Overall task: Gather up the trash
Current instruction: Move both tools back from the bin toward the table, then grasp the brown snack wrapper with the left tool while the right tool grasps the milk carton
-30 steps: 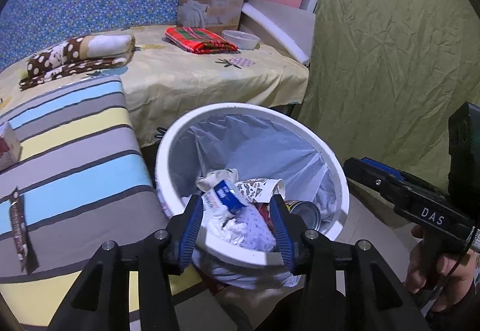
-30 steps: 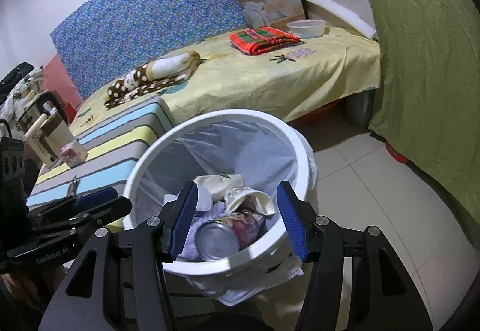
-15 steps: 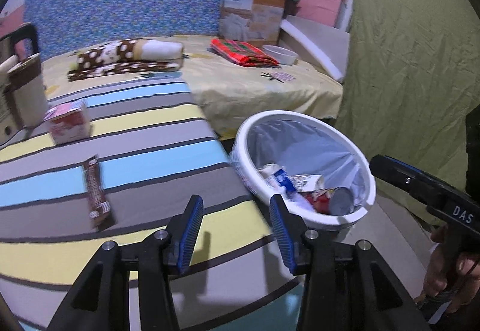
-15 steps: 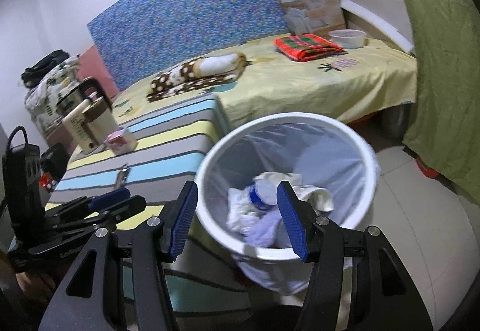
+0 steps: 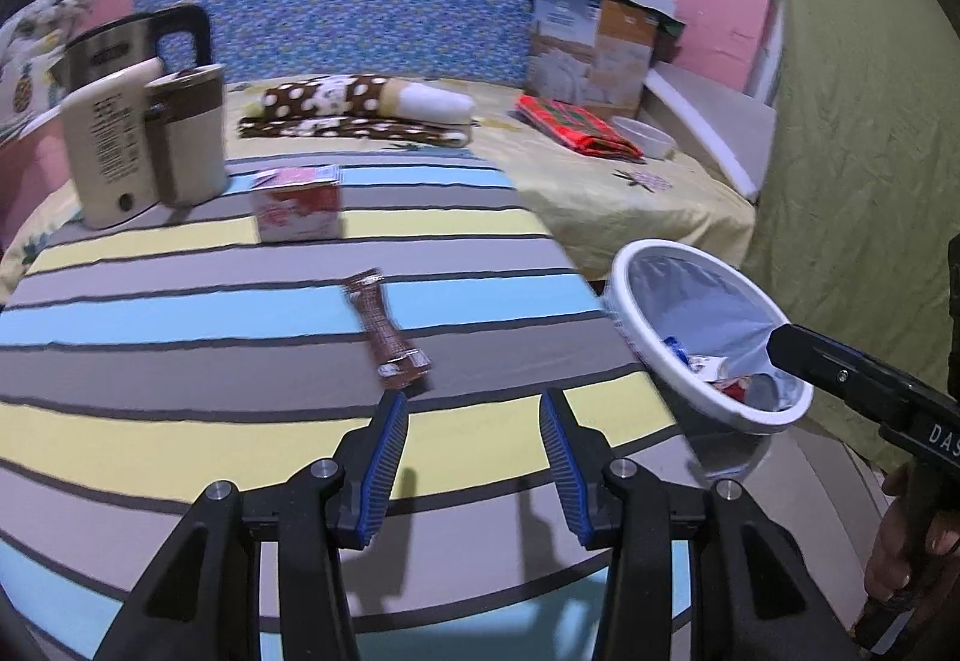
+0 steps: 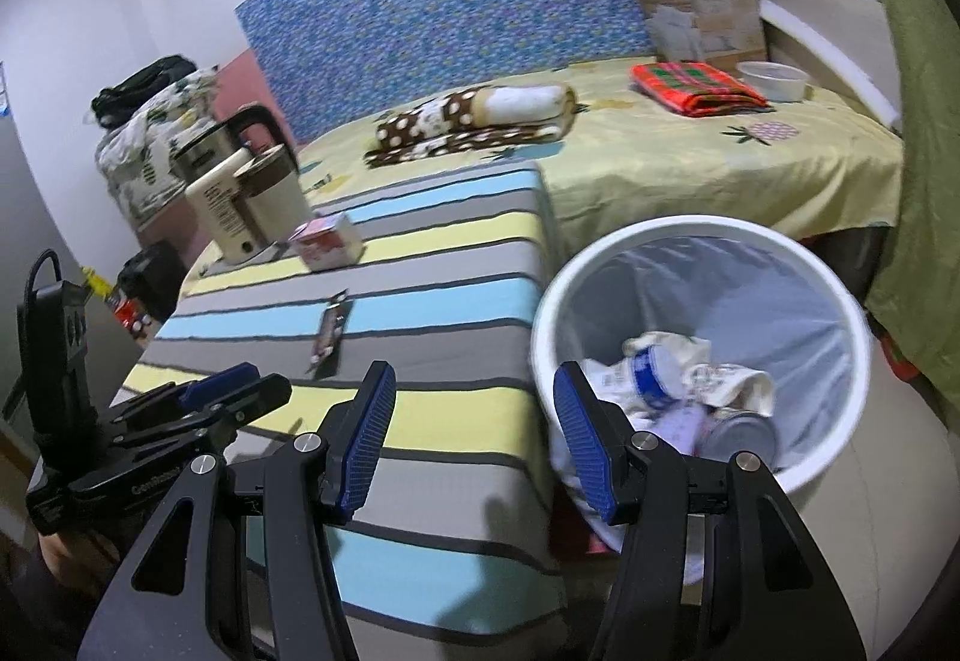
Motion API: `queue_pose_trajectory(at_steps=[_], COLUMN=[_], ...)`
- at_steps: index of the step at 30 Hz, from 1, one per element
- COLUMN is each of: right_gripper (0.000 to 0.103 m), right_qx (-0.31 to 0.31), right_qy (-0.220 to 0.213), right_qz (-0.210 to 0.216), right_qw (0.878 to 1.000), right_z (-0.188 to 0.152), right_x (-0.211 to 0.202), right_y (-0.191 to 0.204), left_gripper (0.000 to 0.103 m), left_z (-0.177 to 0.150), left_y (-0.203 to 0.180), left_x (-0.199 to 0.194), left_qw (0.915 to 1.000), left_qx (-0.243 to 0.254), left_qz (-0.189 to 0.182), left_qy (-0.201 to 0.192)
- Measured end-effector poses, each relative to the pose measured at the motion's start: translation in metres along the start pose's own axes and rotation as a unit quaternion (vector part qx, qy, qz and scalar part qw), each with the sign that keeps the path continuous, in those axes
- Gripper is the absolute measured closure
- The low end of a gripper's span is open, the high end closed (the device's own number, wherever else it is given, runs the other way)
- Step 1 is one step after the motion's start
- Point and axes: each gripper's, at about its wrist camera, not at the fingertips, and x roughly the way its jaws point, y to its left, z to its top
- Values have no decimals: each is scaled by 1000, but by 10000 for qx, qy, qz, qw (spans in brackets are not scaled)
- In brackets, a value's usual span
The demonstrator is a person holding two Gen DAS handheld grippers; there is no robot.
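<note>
A brown snack wrapper point(image 5: 387, 331) lies flat on the striped table point(image 5: 180, 361); it also shows in the right wrist view point(image 6: 330, 331). A small pink-and-white carton point(image 5: 297, 205) stands behind it, also seen from the right point(image 6: 329, 241). A white bin point(image 6: 600, 265) with a plastic liner stands to the right of the table and holds a can, a bottle and crumpled paper; it also shows in the left wrist view point(image 5: 654, 361). My left gripper point(image 5: 474, 457) is open and empty, just short of the wrapper. My right gripper point(image 6: 474, 439) is open and empty, between table edge and bin.
A beige and brown kettle point(image 5: 138, 145) stands at the table's back left. Behind is a yellow-covered bed point(image 6: 690, 157) with a spotted blanket point(image 5: 354, 115), a red cloth point(image 5: 576, 127), a white bowl point(image 6: 774, 79) and a cardboard box point(image 5: 588, 49). A green curtain point(image 5: 858, 121) hangs on the right.
Both grippers have swung left, away from over the bin. The left one now faces the table with the wrapper in front of it. Both have stayed open and empty.
</note>
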Motion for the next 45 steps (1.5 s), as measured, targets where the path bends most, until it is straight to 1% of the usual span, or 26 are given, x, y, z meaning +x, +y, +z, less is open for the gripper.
queue_pose_trajectory(at_steps=[7,12,20,23,27,29,30,31,36,41,45], right_gripper=[46,46,46,46,46,46,46,46,46,46,46], right_qx=[-301,-338,-238,-202,-185,-180,-189,-203,-384,-737,-1045], right_qy=[212,226,210,213,222,234,239,244,257,317,454], right_qz=[265,285,115,61,47,61,69,86,275,562,613], right_qw=[9990,9988,9994,9996,9996,9995,9995,9995,9986,9952,9916], right_z=[3,6,9,11,14,16,17,18,26,35,41], right_x=[23,28,28,31,35,38,39,40,48,62,82], right_y=[30,36,25,22,18,17,17,17,25,42,55], left_gripper=[57,57,57,57,57,63,74,80,81,82,82], left_z=[-1,5,19,23,24,25,25,25,20,18,20], left_y=[36,50,44,41,38,35,35,35,44,58,73], left_x=[-5,6,44,62,87,89,90,90,79,59,48], left_qw=[9994,9990,9982,9974,9957,9960,9960,9958,9959,9963,9960], left_qx=[-254,-390,-563,-639,-697,-621,-590,-576,-590,-615,-656], left_qz=[223,206,30,66,245,367,410,447,431,460,526], left_qy=[-42,22,213,328,552,523,536,556,533,389,295])
